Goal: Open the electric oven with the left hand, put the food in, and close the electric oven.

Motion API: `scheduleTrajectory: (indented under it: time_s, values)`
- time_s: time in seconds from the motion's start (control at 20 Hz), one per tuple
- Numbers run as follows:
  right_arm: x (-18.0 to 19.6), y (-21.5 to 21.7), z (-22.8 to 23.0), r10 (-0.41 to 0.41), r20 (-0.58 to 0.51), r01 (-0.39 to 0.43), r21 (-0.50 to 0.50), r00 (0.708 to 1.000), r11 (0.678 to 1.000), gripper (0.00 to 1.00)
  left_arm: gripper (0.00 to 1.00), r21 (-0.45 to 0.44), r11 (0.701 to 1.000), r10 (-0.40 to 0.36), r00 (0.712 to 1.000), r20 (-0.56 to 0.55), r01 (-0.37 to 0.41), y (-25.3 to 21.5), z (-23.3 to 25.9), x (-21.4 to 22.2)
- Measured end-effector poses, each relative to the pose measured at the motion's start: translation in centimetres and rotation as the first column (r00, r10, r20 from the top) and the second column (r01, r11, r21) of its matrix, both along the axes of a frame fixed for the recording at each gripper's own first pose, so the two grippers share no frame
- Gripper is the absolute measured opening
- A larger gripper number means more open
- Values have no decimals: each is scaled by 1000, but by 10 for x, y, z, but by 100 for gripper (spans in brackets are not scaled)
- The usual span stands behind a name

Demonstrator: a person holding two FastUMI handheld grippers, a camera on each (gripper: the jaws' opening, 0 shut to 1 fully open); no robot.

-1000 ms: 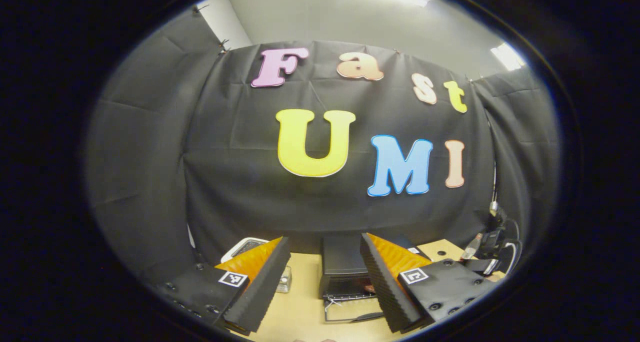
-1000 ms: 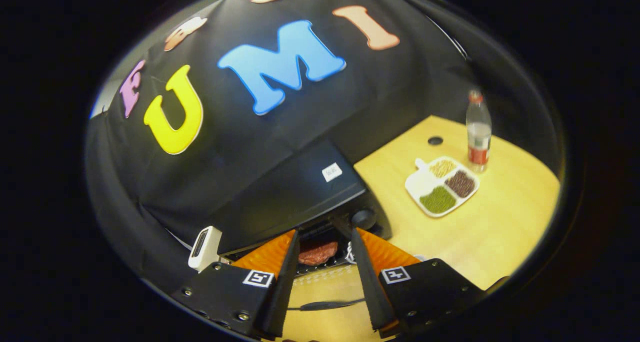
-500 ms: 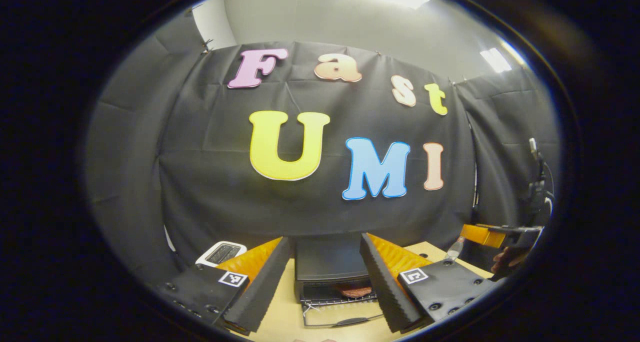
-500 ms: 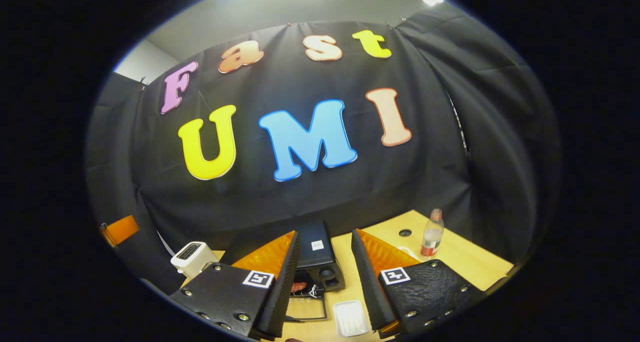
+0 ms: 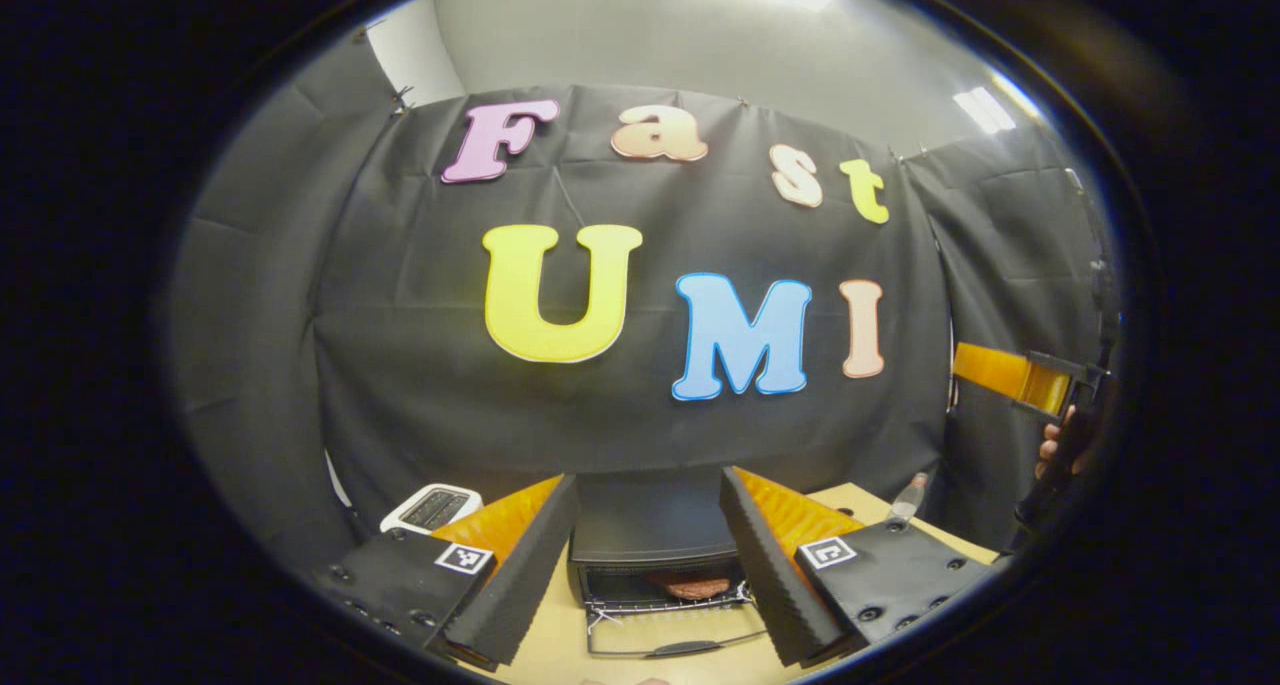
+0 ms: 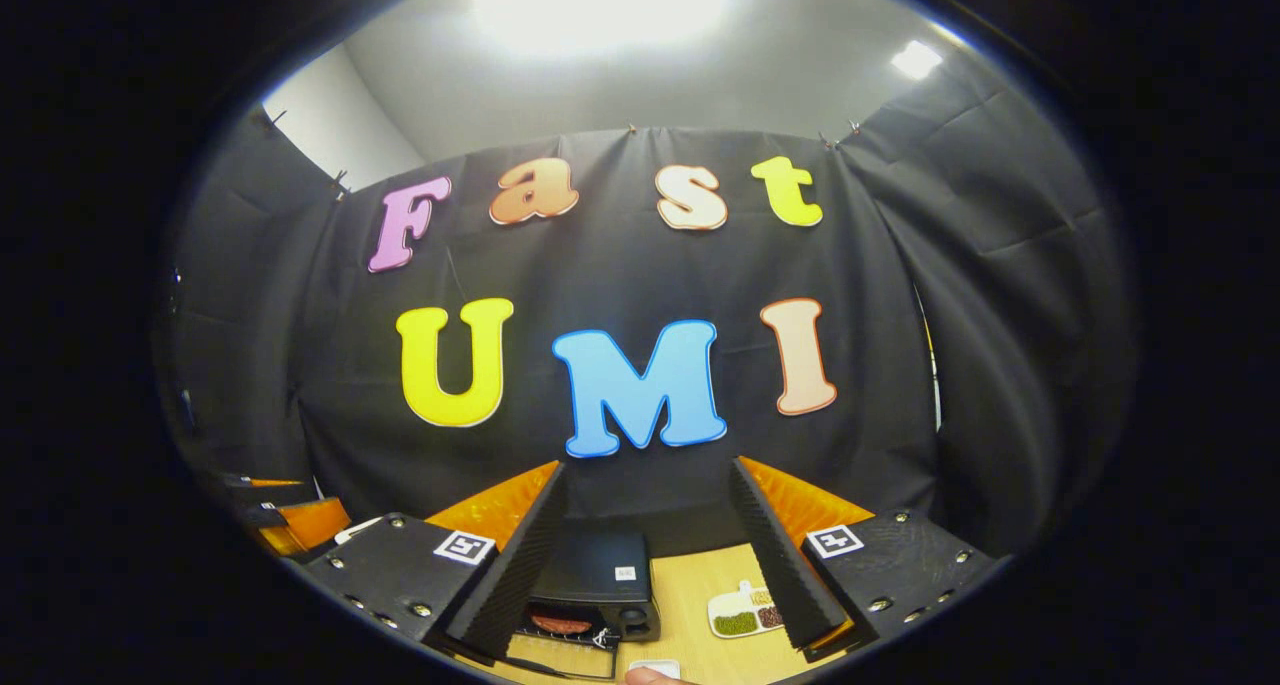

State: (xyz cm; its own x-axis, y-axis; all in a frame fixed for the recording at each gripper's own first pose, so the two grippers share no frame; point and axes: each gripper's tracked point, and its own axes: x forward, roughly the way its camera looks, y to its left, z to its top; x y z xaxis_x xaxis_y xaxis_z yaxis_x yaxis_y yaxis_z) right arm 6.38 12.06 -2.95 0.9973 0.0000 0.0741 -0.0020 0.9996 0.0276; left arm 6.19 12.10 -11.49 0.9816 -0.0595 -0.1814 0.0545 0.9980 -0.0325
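In the left gripper view, a white toaster [image 5: 432, 506] stands at the far left of the bench [image 5: 560, 645], against the black cloth wall. Just right of it the left tongs [image 5: 645, 565] are held above the bench with their fingers spread wide and nothing between them. Through that gap shows the oven [image 5: 655, 530], a black box with its door [image 5: 680, 637] folded down flat toward the camera. The food [image 5: 697, 587], a reddish-brown patty, lies on the wire rack [image 5: 640, 597] inside the oven, toward the right side of the opening. Right of the tongs, a bottle [image 5: 905, 498] stands near the back edge of the bench. At the far right the other gripper [image 5: 1015, 375] is held high in a hand [image 5: 1055, 445], well apart from the oven.

In the right gripper view, the left gripper [image 6: 290, 525] shows at the far left edge, low down. The right tongs [image 6: 645, 565] are likewise spread wide and empty, raised well above the bench [image 6: 680, 590]. Between their fingers sits the oven [image 6: 600, 580], seen from higher up, its door [image 6: 555, 655] down and the food [image 6: 562, 625] resting on the rack inside. Right of the oven lies a white divided dish [image 6: 745, 617] with green and dark fillings, partly hidden behind the right finger. A small white tray [image 6: 655, 668] shows at the bottom edge, in front of the oven, with a fingertip [image 6: 650, 677] just below it.
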Motion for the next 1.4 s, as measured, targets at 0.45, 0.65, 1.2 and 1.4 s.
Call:
scheduleTrajectory:
  time_s: [0.45,0.65,1.2,1.4]
  values:
    - [16,-28,-7,33,-43,-33,8,999,999,98,99,15,1000,-9,999,-46,9,-40,-23,17]
    - [23,-48,-20,30,-84,-29,22,996,999,98,99,7,999,-43,980,-192,45,-59,-89,15]
    - [32,-88,-54,1,-168,10,62,986,998,98,92,-31,998,-66,827,-559,59,-69,-262,-15]
    - [34,-97,-64,-1,-190,12,55,982,998,98,96,-15,999,-48,766,-641,50,-68,-314,-31]
